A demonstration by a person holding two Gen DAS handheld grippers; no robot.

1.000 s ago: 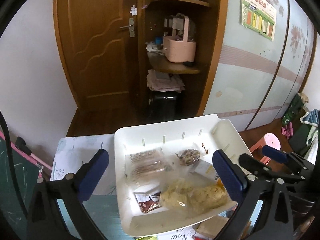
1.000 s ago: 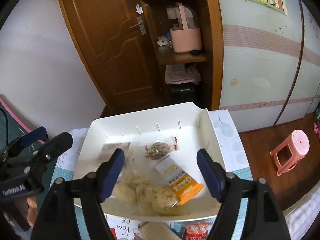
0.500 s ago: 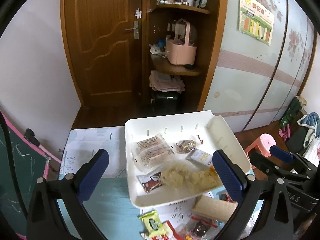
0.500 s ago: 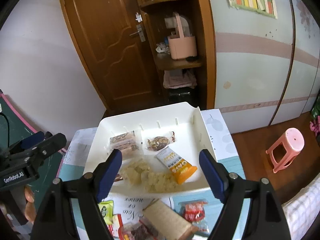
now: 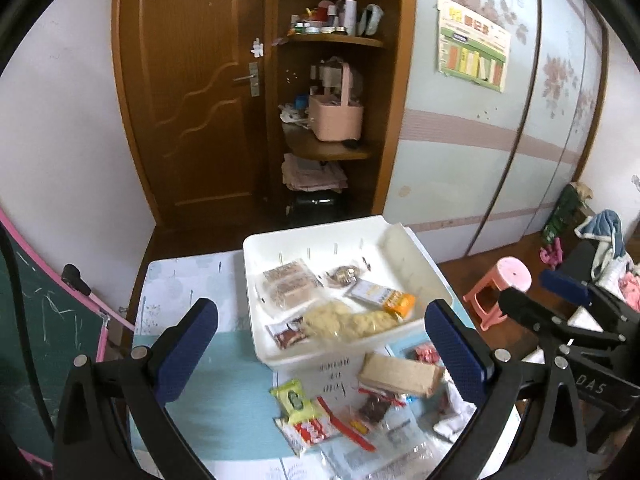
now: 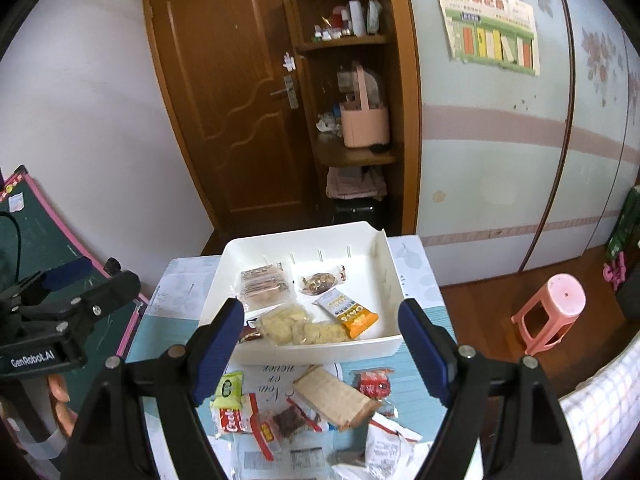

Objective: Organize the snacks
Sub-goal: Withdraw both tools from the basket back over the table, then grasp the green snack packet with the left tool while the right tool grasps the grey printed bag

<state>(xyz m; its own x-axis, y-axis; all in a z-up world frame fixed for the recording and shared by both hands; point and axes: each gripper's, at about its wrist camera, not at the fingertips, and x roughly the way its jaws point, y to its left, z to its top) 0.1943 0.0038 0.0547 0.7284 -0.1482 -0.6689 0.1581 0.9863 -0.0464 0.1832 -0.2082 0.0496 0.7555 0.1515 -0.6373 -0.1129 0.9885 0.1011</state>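
A white tray [image 5: 424,264] [image 6: 384,264] sits on a small table and holds several snack packs, among them an orange oats bar [image 6: 352,314] and a clear bag of pale crackers [image 5: 348,322]. Loose snacks lie in front of the tray: a tan wafer pack [image 5: 400,372] [image 6: 334,398], a green pack [image 5: 292,396] [image 6: 230,390] and red packs [image 6: 370,384]. My left gripper [image 5: 320,352] is open and empty, above the table near the tray. My right gripper [image 6: 320,348] is open and empty, above the loose snacks.
A wooden door [image 5: 192,92] and open shelves with a pink basket [image 5: 336,116] stand behind the table. A pink stool [image 6: 552,308] is on the floor at the right. A green chalkboard [image 5: 36,320] leans at the left.
Both grippers have pulled back and up from the tray. The loose snacks in front of the tray have come into view. Both stay open.
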